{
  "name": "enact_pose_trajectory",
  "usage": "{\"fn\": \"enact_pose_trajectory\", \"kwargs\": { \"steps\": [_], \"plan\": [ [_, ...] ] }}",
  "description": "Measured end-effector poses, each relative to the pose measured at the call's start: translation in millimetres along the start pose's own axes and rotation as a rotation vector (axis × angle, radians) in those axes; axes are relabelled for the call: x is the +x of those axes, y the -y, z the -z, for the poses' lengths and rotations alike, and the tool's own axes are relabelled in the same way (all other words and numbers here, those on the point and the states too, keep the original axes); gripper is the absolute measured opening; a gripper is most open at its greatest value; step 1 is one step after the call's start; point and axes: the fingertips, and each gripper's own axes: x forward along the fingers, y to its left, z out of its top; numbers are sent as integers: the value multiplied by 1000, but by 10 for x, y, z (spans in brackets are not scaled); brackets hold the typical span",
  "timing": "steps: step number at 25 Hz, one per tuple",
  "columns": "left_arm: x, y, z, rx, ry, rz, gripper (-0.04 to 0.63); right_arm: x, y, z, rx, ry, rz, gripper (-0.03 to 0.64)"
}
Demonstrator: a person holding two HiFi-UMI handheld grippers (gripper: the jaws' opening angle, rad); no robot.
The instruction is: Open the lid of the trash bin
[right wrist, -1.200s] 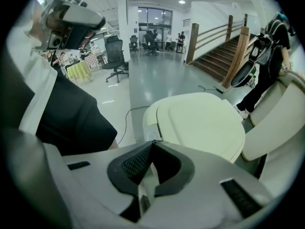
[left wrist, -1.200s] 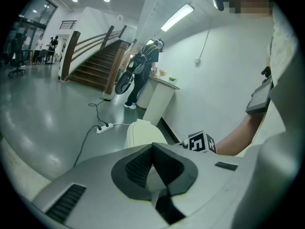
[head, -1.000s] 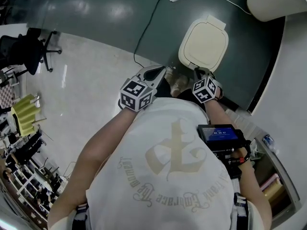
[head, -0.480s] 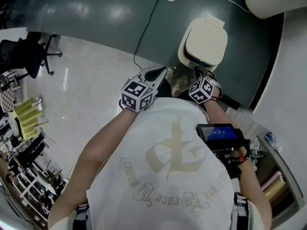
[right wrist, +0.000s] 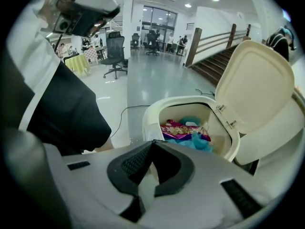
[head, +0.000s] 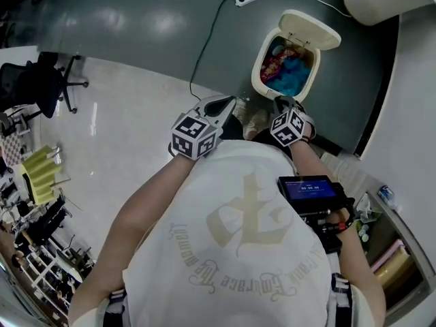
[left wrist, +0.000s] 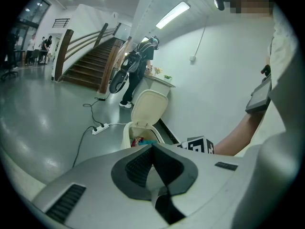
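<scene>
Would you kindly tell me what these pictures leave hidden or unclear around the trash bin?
- Trash bin foot: in the head view it is behind the right claw; in the right gripper view it is behind it too.
- Deeper contents: only the top rubbish shows; bin walls hide the rest.
- Left gripper view: the left claw covers most of the bin.

Smooth, faintly glossy cream plastic for trash bin [head: 257,73] and lid [head: 310,30]; polished, light-reflecting floor [head: 122,33]; matt white cloth shirt [head: 204,264].
</scene>
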Motion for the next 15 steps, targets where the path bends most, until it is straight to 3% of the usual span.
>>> {"fn": "enact_pose_trajectory", "kwargs": {
  "steps": [10, 15],
  "plan": [
    [48, 14, -118, 30, -9, 39, 14, -14, 30, -19, 39, -36, -62, 8],
    [88, 30, -217, 49, -10, 65, 14, -119, 44, -106, 100, 0, -66, 6]
  ]
}}
